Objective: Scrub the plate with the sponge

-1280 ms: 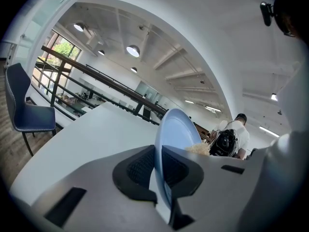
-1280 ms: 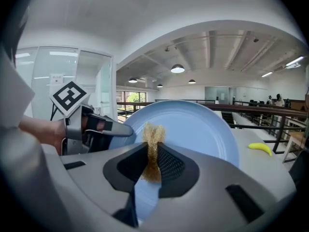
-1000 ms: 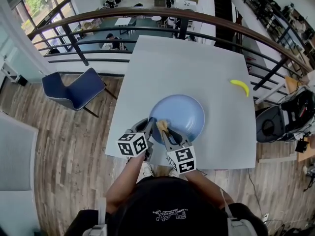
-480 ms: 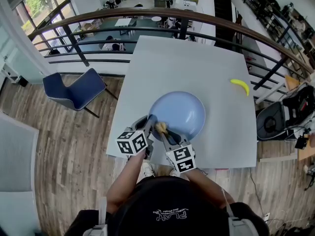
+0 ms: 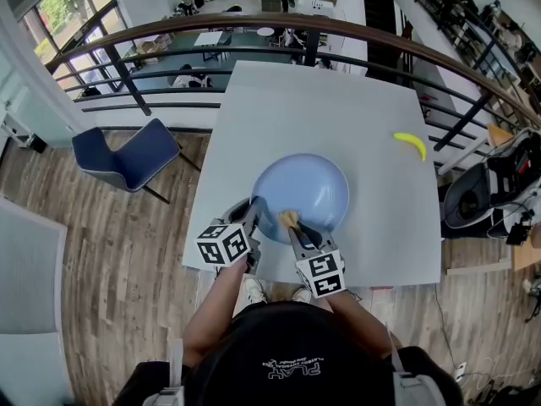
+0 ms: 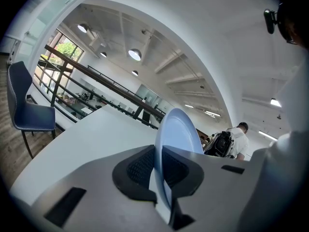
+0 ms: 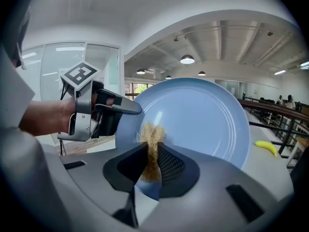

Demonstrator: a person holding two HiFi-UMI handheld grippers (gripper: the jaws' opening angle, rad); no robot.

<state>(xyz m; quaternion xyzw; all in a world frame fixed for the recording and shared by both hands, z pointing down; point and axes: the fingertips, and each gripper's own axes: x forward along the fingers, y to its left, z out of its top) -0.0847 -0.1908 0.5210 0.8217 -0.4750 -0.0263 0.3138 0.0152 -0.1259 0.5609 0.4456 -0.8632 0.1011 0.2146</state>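
Broadly, a large square white table (image 5: 338, 117) fills the middle of the head view, standing on a wooden plank floor (image 5: 110, 260) beside a curved dark metal railing with a brown handrail (image 5: 169, 32). Off the table's left side stands a dark blue padded chair (image 5: 127, 153), also seen at the far left of the left gripper view (image 6: 26, 108).

Next in size is the round light-blue plate (image 5: 308, 184), over the table's near half, close to the person's edge. It is tilted up off the surface rather than lying flat: the left gripper view shows it almost edge-on (image 6: 179, 127), and the right gripper view looks into its shallow inner face (image 7: 207, 117).

The left gripper (image 5: 252, 214) has its dark ribbed pads clamped narrowly on the plate's near-left rim (image 6: 159, 151), one pad on each face; it shows at the left of the right gripper view (image 7: 120, 108). The right gripper (image 5: 294, 229), just beside it, has its jaws pinched tight on the sponge (image 7: 152, 153).

A small curved yellow banana (image 5: 412, 145) lies well apart, near the table's right edge (image 7: 267, 148).

Smallest is the tan fibrous sponge (image 5: 289, 219), a frayed tuft standing out past the right pads (image 7: 152, 137) and lying against the plate's inner face near its lower-left rim.
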